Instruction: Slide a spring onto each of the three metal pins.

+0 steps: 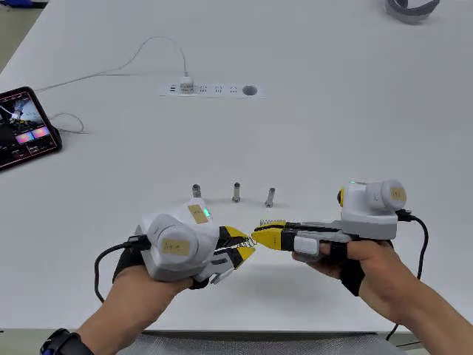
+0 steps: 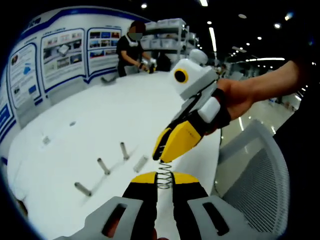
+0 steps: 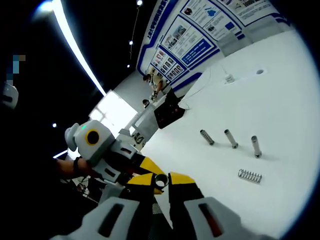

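Three short metal pins stand in a row on the white table: left pin (image 1: 196,191), middle pin (image 1: 236,192), right pin (image 1: 270,197). In the right gripper view the left pin (image 3: 206,137) wears a spring, while the other two (image 3: 231,138) (image 3: 256,146) are bare. A loose spring (image 1: 272,222) (image 3: 249,175) lies on the table in front of the pins. Another spring (image 1: 247,242) (image 2: 164,176) hangs in the air between the two grippers. My left gripper (image 1: 242,246) (image 2: 164,181) is shut on one end, and my right gripper (image 1: 256,238) (image 3: 160,181) pinches the other end.
A white power strip (image 1: 211,89) with a plugged charger and cable lies at the back. A tablet (image 1: 26,127) rests at the left edge, and a grey object (image 1: 412,7) at the far right. The table's front edge runs just below my hands. A person (image 2: 131,47) works far behind.
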{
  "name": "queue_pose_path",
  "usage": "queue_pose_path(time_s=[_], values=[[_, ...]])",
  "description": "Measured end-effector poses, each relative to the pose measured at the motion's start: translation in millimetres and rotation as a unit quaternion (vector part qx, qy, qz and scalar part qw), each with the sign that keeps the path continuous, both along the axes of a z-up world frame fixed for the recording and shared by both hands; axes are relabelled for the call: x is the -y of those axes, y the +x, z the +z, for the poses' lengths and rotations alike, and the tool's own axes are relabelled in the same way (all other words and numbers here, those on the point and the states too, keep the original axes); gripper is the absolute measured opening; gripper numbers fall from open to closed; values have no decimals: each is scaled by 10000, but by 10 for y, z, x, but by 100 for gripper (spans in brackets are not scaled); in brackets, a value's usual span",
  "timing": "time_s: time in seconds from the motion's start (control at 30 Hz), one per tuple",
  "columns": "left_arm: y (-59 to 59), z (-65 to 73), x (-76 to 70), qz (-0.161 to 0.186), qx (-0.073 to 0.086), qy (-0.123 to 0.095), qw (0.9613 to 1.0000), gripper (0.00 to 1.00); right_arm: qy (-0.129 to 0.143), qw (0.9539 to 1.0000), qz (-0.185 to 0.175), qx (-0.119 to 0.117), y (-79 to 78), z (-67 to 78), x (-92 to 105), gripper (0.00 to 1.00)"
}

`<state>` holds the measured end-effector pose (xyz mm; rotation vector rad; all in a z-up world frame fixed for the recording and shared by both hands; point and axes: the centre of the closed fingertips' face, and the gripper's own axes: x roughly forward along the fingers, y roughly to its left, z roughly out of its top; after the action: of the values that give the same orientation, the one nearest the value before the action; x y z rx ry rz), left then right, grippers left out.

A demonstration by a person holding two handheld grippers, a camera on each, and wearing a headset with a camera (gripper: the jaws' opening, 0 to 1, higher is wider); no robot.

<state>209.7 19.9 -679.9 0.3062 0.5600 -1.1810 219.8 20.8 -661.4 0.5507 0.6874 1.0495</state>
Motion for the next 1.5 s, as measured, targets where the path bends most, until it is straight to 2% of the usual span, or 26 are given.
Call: queue_pose_path(time_s=[0.13, 0.33, 0.5, 0.6, 0.83, 0.9, 0.93, 1.1, 1.23, 1.3, 1.4, 1.43, 1.5], values=[[35, 39, 38, -90, -21, -101, 9999, 10, -121, 9998, 119, 82, 21, 67, 11, 12], [58, 80, 93, -233, -7, -174, 9996, 9, -568, 9966, 477, 355, 0, 157, -20, 12], [59, 107, 124, -425, 20, -208, 9989, 9, -1090, 9870, 972, 676, -8, 144, 7, 12], [74, 121, 143, -511, -8, -283, 9983, 9, -1421, 9772, 1257, 949, -14, 173, -11, 12], [66, 153, 174, -612, 28, -343, 9975, 9, -1791, 9613, 1706, 1211, -36, 200, -32, 12], [55, 143, 177, -626, 14, -338, 9975, 9, -1967, 9521, 1940, 1308, -65, 182, -31, 12], [43, 129, 177, -650, -1, -325, 9974, 9, -2090, 9454, 2090, 1375, -85, 159, -32, 12], [-8, 97, 188, -800, 19, -231, 9965, 9, -2380, 9236, 2569, 1557, -131, 97, -25, 12], [-25, 104, 186, -851, 26, -233, 9961, 9, -2469, 9130, 2790, 1662, -137, 76, -38, 12], [-31, 119, 188, -878, 30, -252, 9958, 9, -2543, 9044, 2944, 1751, -148, 60, -41, 12], [-45, 111, 184, -938, 57, -219, 9953, 9, -2620, 8951, 3102, 1841, -164, 53, -49, 12], [-54, 112, 185, -961, 58, -215, 9951, 9, -2659, 8900, 3193, 1879, -173, 52, -47, 12], [-64, 120, 187, -975, 65, -215, 9950, 9, -2693, 8839, 3291, 1949, -184, 58, -47, 12]])
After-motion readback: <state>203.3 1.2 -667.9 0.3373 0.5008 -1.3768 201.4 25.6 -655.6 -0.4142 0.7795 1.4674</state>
